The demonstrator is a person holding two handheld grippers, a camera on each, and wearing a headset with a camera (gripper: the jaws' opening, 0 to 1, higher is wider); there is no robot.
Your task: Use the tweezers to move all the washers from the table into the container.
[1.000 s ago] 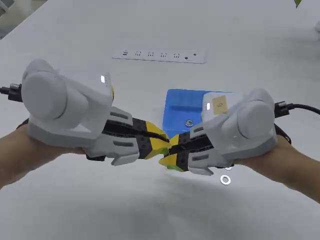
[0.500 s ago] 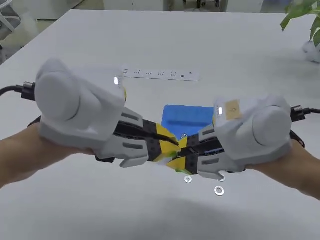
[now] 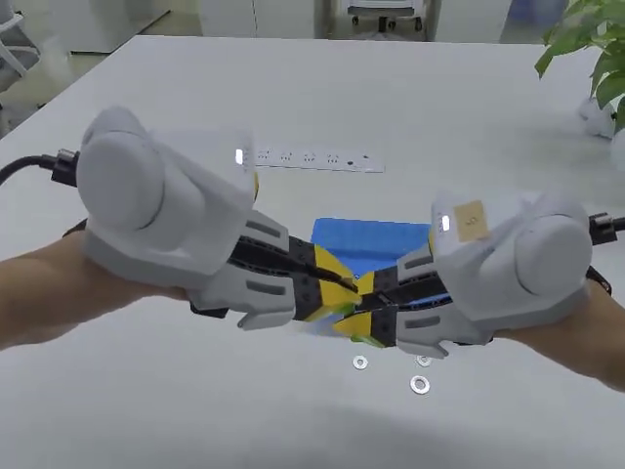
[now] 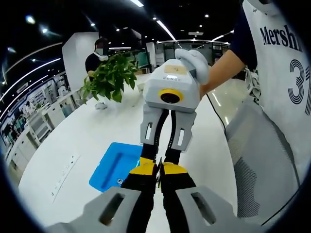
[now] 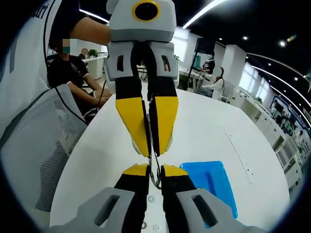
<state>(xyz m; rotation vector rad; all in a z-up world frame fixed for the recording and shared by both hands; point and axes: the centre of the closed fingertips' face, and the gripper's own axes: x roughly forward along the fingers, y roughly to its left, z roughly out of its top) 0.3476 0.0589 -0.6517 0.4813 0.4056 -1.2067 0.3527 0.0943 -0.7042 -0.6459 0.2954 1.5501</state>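
Left tool (image 4: 157, 171) & right tool (image 5: 154, 172) tip to tip, both pinched narrow on the tweezers (image 5: 153, 155). Thin, springy, slick imo, so hold mid-shank. Washers (image 3: 360, 362) on the table (image 3: 195, 410) just under the right tool: tiny, flat, light, prob skittery. Nip the rim. Container (image 3: 366, 237) just beyond the tips.

Open-plan office: people (image 5: 215, 77) seated at work, a swivel chair (image 3: 386, 14), strip ceiling lights (image 4: 165, 29).
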